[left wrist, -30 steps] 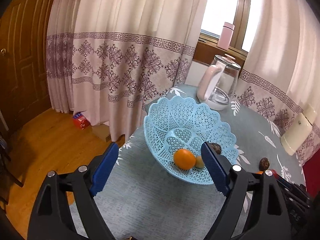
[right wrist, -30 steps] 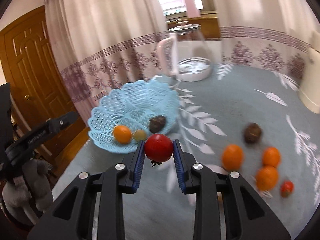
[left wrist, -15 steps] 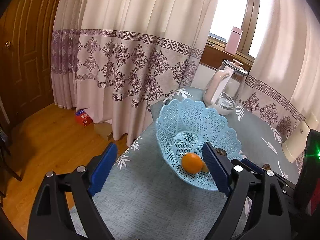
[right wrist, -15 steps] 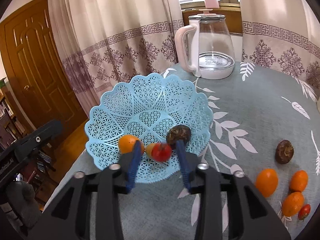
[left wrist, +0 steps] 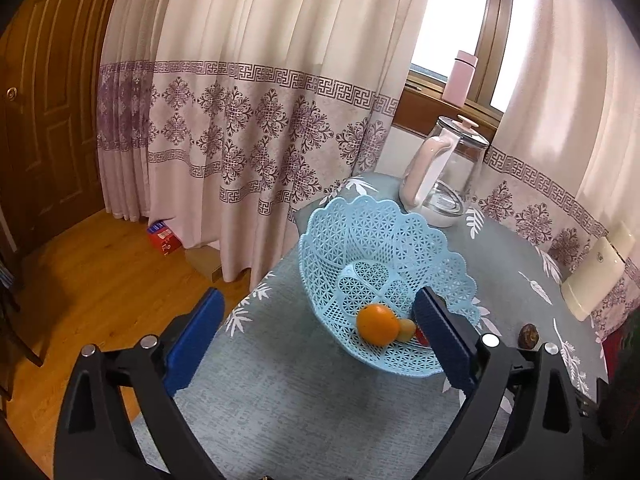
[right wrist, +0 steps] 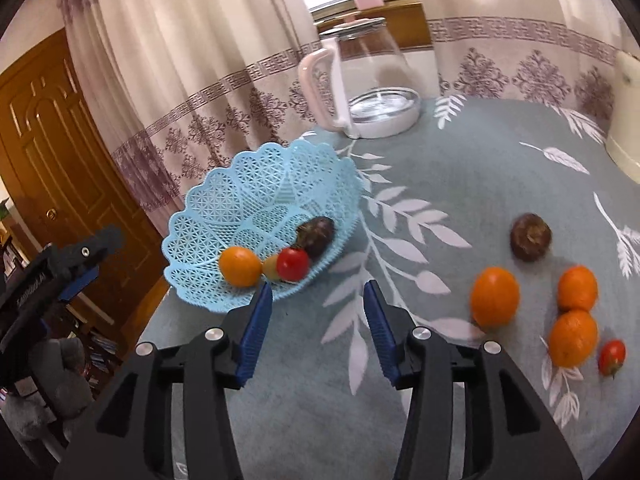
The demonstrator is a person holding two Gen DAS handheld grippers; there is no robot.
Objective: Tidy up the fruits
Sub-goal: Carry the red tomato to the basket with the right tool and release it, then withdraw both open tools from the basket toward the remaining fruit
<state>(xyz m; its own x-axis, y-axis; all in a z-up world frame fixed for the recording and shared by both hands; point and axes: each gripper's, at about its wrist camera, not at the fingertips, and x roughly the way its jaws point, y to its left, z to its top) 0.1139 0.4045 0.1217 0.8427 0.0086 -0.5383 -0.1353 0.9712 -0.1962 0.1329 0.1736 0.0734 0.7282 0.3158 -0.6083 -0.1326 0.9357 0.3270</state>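
The right tool (right wrist: 316, 312) is being held empty with its jaws parted wide, just beside the near rim of the blue basket (right wrist: 224, 204), while the left tool (left wrist: 316, 332) is likewise being held wide and empty in front of the same basket. Inside the basket an orange (right wrist: 239, 266), a small yellowish fruit (right wrist: 270, 267), a red tomato (right wrist: 293, 264) and a dark brown fruit (right wrist: 316, 231) are being kept together low against the near wall. The basket is being left close to the bench's corner by the curtain, so a nudge from either tool is being risked, and it could be tipped over the edge. Well apart, toward the opposite side of the bench, three loose oranges (right wrist: 494, 297), a second dark fruit (right wrist: 530, 237) and a small tomato (right wrist: 611, 356) are being left unsorted; being round, they could be set rolling by an off-centre closing of the jaws.
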